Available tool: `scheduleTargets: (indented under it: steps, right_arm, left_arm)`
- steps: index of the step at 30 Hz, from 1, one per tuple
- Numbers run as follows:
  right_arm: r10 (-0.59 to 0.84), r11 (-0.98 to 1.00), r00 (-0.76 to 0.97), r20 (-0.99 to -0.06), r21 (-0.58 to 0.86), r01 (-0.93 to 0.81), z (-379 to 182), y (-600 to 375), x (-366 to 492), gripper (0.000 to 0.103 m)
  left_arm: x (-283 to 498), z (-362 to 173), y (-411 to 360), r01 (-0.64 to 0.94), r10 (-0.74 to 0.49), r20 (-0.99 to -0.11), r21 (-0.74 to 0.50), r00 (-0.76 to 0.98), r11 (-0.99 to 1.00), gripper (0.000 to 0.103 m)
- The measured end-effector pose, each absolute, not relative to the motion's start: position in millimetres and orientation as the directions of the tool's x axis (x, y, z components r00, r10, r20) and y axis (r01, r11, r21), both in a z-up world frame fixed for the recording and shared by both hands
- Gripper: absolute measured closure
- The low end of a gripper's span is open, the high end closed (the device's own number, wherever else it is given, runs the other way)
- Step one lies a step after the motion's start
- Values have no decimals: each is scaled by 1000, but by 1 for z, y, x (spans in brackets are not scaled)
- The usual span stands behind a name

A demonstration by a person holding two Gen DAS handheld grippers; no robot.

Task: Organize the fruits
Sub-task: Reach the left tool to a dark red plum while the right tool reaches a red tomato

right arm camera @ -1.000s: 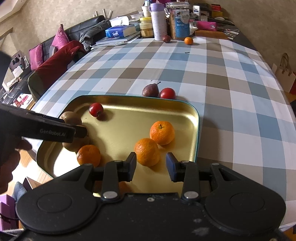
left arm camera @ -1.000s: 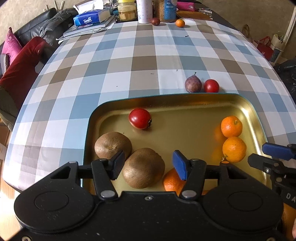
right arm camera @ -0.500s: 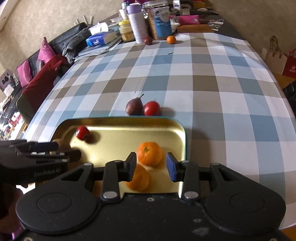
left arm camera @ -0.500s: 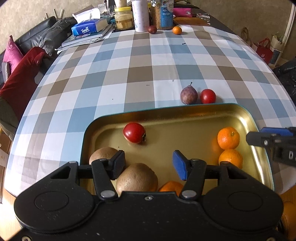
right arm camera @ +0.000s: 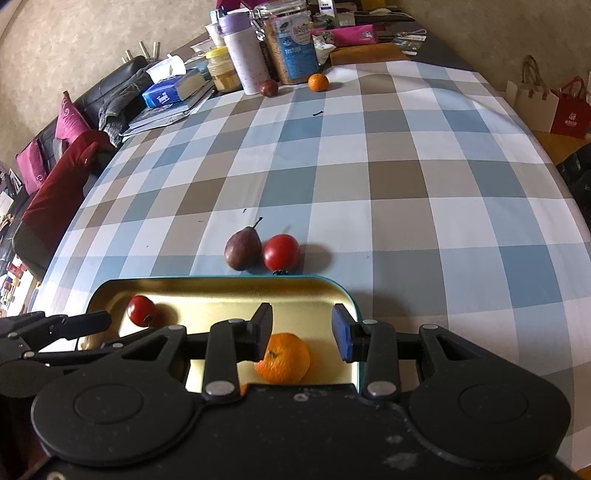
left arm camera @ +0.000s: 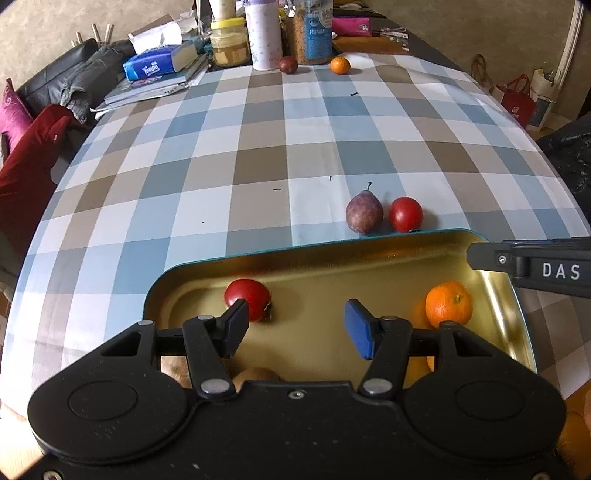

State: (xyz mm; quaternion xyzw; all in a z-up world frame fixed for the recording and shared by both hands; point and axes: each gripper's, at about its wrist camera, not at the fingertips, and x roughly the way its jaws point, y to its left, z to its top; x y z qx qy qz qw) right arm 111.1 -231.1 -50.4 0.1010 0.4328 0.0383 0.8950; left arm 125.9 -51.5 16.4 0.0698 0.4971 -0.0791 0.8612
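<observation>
A gold tray [left arm camera: 332, 258] [right arm camera: 207, 291] holds a red tomato [left arm camera: 247, 298] [right arm camera: 141, 309], oranges [left arm camera: 448, 305] [right arm camera: 283, 358] and kiwis, mostly hidden under my left gripper. A dark pear [left arm camera: 364, 214] [right arm camera: 243, 248] and a second red tomato [left arm camera: 405, 214] [right arm camera: 281, 252] lie on the checked cloth just beyond the tray's far rim. My left gripper [left arm camera: 295, 328] is open and empty above the tray. My right gripper [right arm camera: 303, 334] is open and empty above the tray's right end; it also shows in the left wrist view [left arm camera: 532, 266].
At the table's far end stand a bottle [left arm camera: 263, 35], jars [left arm camera: 310, 31], a tissue box on books [left arm camera: 162, 64], a small dark fruit [left arm camera: 287, 65] and an orange [left arm camera: 340, 65]. A sofa with cushions [left arm camera: 33, 144] lies left; bags [right arm camera: 554, 107] right.
Both grippers have drawn back and risen from the tray, so the kiwis and near oranges slid out of sight below them. Both stayed open. The fruits have not moved.
</observation>
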Motion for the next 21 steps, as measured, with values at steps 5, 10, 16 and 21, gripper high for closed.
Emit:
scheduleTargets:
  steps: [5, 10, 16, 21]
  right_arm:
    - [156, 973, 618, -771, 226, 37, -54, -234, 124, 64]
    - [135, 974, 634, -762, 220, 56, -52, -239, 135, 64]
    - [124, 974, 644, -755, 216, 65, -53, -244, 149, 64]
    - [140, 969, 640, -756, 239, 70, -55, -250, 158, 64]
  left_arm:
    - [141, 12, -57, 228, -82, -876, 33, 475, 973, 40]
    - [157, 11, -62, 253, -115, -883, 4, 455, 968, 40]
    - [179, 9, -73, 270, -126, -885, 0, 448, 963, 40]
    - [195, 5, -82, 288, -149, -890, -21, 431, 957, 41]
